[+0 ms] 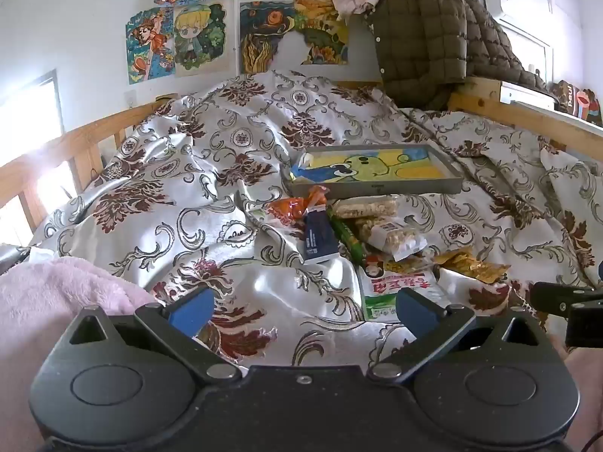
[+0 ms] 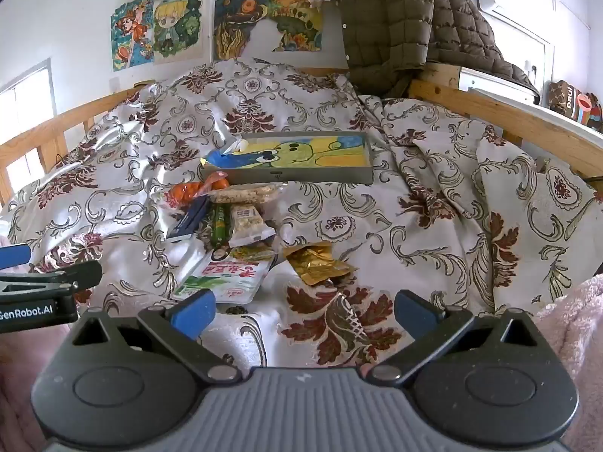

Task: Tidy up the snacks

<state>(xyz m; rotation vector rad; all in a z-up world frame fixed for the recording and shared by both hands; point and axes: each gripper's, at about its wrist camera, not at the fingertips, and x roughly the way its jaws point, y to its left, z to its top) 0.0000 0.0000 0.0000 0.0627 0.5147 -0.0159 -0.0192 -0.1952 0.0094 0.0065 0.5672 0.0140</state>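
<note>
A pile of snacks lies on the patterned bedspread in front of a grey tray (image 1: 377, 188) (image 2: 286, 177) with a cartoon picture inside. The pile holds an orange packet (image 1: 292, 209) (image 2: 184, 192), a dark blue packet (image 1: 318, 235) (image 2: 188, 220), a green stick (image 1: 348, 239) (image 2: 219, 224), clear cracker packs (image 1: 392, 235) (image 2: 248, 224), a gold packet (image 1: 471, 263) (image 2: 316, 263) and a white-green bag (image 1: 399, 290) (image 2: 226, 277). A blue packet (image 1: 301, 171) (image 2: 216, 159) lies in the tray's left end. My left gripper (image 1: 303, 309) is open and empty, short of the pile. My right gripper (image 2: 303, 309) is open and empty, near the white-green bag.
Wooden bed rails (image 1: 75, 139) (image 2: 508, 116) border the bed on both sides. A brown quilted jacket (image 1: 426, 34) (image 2: 392, 22) hangs at the far end. Pink fleece (image 1: 56, 290) (image 2: 565, 320) lies at the near edge. The bedspread is rumpled with folds.
</note>
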